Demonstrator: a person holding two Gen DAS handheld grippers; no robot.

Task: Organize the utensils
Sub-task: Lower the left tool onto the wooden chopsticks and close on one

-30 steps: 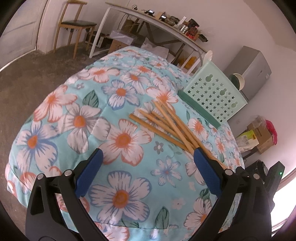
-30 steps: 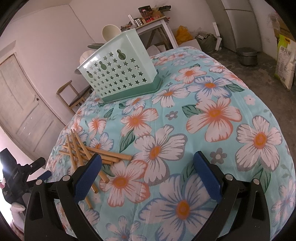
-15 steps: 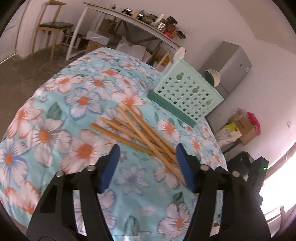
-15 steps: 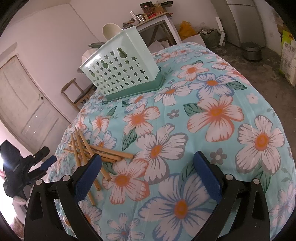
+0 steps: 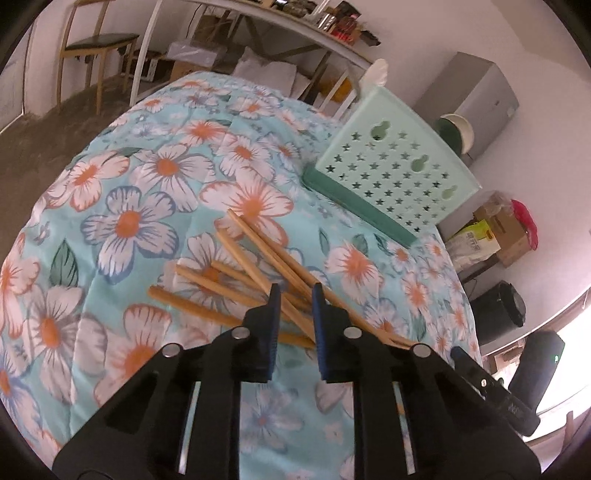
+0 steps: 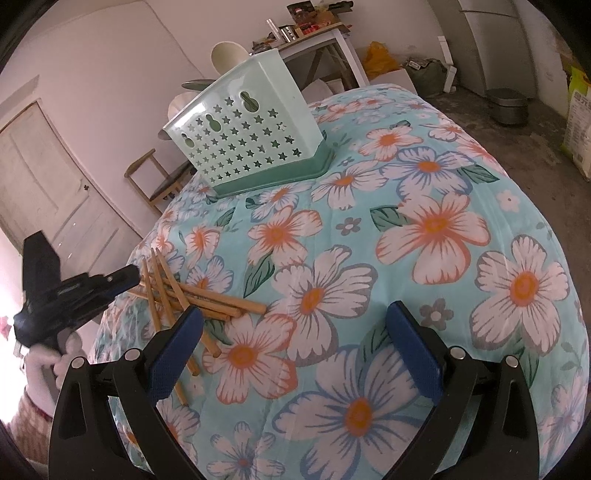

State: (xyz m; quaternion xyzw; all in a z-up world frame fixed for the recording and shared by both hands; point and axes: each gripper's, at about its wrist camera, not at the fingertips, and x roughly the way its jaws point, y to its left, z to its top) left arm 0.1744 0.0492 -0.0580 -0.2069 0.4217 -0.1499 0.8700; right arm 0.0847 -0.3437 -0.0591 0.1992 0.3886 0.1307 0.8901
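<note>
Several wooden chopsticks (image 5: 236, 273) lie in a loose crossed pile on the floral cloth; they also show in the right wrist view (image 6: 192, 295). A mint green perforated utensil basket (image 5: 391, 177) stands beyond them, also in the right wrist view (image 6: 247, 144). My left gripper (image 5: 294, 295) hovers right over the near end of the pile, its jaws narrowed to a small gap with chopsticks visible between them; no grasp shows. The left gripper appears in the right wrist view (image 6: 125, 277) at the pile's far side. My right gripper (image 6: 291, 328) is open and empty above the cloth, to the right of the pile.
The floral cloth (image 6: 436, 229) covers a rounded table that falls off on all sides. A wooden chair (image 5: 96, 40), a long cluttered white table (image 5: 258, 22) and boxes (image 5: 502, 232) stand around the room. A door (image 6: 48, 192) is at the left.
My left gripper has moved forward and down onto the chopstick pile and its jaws have closed from wide open to a narrow gap. The right gripper has drifted slightly closer and stays open.
</note>
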